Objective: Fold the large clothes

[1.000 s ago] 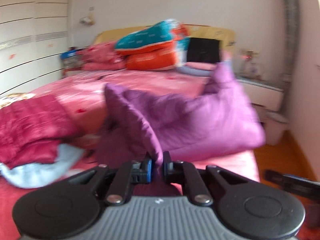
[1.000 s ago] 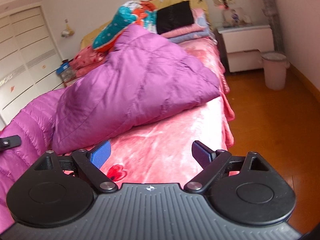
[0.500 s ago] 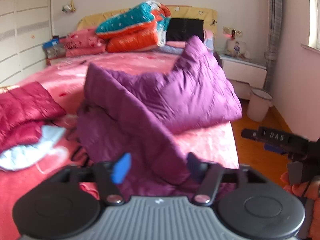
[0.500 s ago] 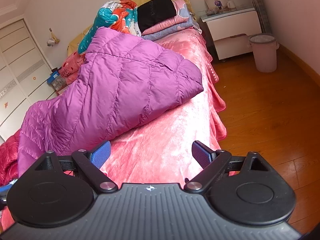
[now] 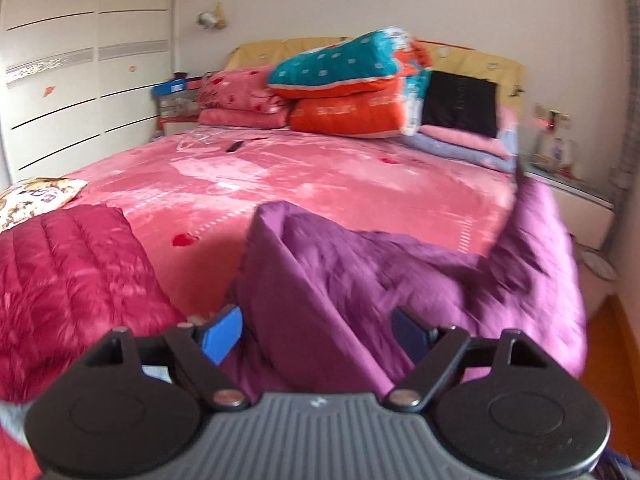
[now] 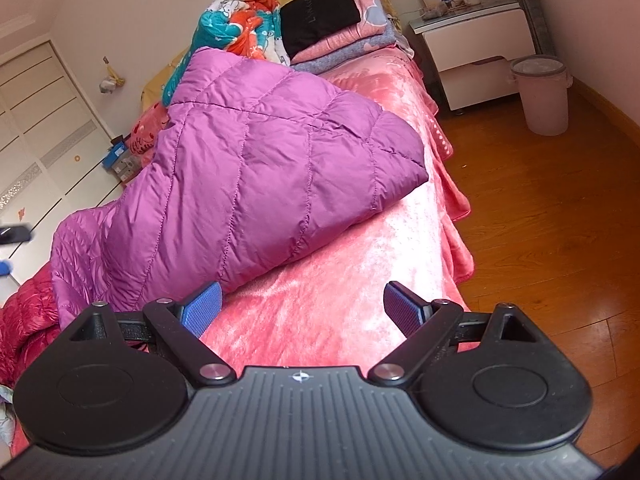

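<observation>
A purple down jacket lies bunched and folded over on the pink bed. My left gripper hovers just in front of it. Its jaws are opening, and the jacket's raised fold stands between the blue pads without being pressed. In the right wrist view the same jacket sits doubled over, quilted side up. My right gripper is open over the bare pink cover beside the jacket's near edge, with nothing between its fingers.
A red down jacket lies to the left of the purple one. Quilts and pillows are stacked at the headboard. A white wardrobe lines the left wall. A nightstand, a pink bin and wooden floor are on the right.
My left gripper let go of the purple jacket's fold, opened wide and swung left. The jacket has settled lower on the bed. The right gripper stayed open and shifted a little.
</observation>
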### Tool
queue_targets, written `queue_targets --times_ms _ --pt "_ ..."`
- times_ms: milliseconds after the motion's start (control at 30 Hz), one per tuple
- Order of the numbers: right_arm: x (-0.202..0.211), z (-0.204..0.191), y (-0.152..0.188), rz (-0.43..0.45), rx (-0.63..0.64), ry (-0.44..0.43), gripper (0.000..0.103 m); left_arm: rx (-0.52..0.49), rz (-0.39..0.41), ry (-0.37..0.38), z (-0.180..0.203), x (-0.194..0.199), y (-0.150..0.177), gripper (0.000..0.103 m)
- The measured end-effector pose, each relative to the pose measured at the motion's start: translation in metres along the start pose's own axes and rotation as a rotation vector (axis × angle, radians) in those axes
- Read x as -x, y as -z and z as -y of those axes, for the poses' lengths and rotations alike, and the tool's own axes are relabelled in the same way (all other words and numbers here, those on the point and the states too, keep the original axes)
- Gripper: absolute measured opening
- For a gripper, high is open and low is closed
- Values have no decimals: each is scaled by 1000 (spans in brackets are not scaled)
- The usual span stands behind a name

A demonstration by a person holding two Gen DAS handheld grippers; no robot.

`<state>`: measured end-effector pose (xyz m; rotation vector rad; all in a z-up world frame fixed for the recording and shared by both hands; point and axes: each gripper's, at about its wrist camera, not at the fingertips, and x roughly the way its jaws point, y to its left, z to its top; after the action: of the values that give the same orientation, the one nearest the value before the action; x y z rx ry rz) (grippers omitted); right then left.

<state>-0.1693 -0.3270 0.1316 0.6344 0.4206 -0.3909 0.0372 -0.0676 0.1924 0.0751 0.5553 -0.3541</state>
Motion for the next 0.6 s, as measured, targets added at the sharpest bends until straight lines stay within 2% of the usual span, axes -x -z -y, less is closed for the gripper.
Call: queue_targets --times_ms 233,367,400,433,467,533,600 --pt "-13 -1 -1 -32 17 -22 103 36 -65 -140 -14 -90 -33 82" --pt "-21 -3 -2 -48 39 -29 103 62 -124 -169 -22 -122 -32 77" --pt "-23 -4 -2 -52 40 -32 103 70 -134 -175 -24 -127 -32 69" --pt "-25 -5 -2 -55 40 -35 103 77 -141 -180 -26 -131 -30 55" --pt "-27 -6 -2 -59 40 -39 103 89 -152 -182 -29 -134 -29 48" --pt "-28 -8 -2 -62 45 -49 103 127 -173 -164 -35 -139 -25 20" --pt "-30 -12 -2 -66 57 -56 103 161 -161 -146 -40 -137 -23 12"
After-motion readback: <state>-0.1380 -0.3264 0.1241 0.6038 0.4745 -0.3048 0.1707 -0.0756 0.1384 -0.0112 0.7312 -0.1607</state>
